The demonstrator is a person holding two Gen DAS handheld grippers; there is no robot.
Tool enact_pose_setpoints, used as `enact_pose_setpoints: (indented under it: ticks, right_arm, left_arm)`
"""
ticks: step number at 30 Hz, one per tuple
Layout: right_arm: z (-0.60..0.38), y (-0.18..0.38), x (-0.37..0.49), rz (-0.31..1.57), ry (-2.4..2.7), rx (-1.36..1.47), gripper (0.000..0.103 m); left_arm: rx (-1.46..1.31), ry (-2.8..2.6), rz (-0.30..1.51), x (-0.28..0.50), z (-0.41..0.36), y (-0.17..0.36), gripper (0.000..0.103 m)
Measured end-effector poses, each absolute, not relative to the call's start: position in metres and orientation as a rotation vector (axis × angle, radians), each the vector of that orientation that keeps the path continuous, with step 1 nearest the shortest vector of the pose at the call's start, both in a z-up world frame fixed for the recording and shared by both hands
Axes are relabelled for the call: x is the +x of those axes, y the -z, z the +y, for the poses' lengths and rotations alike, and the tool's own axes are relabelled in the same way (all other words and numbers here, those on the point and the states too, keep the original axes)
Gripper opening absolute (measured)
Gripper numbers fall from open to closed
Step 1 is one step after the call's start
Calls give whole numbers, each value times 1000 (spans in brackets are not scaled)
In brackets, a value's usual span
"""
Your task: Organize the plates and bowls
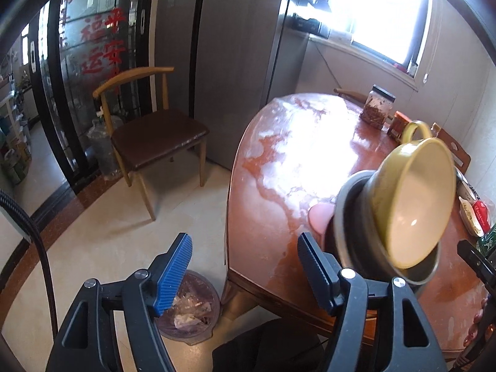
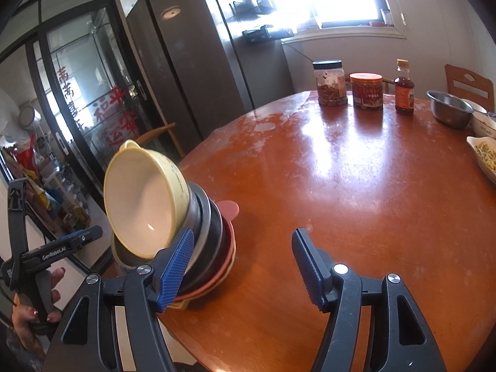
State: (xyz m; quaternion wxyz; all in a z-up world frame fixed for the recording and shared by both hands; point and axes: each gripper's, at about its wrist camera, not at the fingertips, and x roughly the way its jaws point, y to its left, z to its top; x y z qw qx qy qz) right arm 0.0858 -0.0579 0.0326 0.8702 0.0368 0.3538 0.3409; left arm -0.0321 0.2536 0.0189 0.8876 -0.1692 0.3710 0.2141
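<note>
A stack of dishes stands near the table's [image 2: 341, 186] front-left edge. On top lies a yellow two-handled bowl [image 2: 145, 201] [image 1: 415, 204], tilted, with a white inside. Grey and dark bowls [image 2: 210, 226] [image 1: 350, 217] are nested under it, and pink plates [image 2: 228, 209] [image 1: 321, 217] lie at the bottom. My right gripper [image 2: 241, 241] is open just right of the stack, its left finger in front of the dark bowls, with nothing between the pads. My left gripper [image 1: 245, 248] is open left of the stack, over the table edge and floor, and holds nothing.
At the table's far side stand two jars [image 2: 330, 83], a sauce bottle [image 2: 404, 88], a steel bowl [image 2: 449, 108] and dishes of food [image 2: 483, 155]. A wooden chair [image 1: 155, 130] and a lined waste bin [image 1: 189, 307] are on the floor to the left. A hand [image 2: 52, 294] holds the left gripper.
</note>
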Motion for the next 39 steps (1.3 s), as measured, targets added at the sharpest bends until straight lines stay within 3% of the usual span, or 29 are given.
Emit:
enact_pose_setpoints:
  ticks: [7,20,39]
  right_arm:
    - [-48,-10,90,800,-706,36,67]
    - [-27,9,104,866,-746,30,47]
    - [-60,7,114,872,-729,25,44]
  left_arm:
    - [-380,-362,785,-14,264,-4,70]
    - [-347,-245,787,15,268,10,70]
    - [-258,-94,815,52,221,8,64]
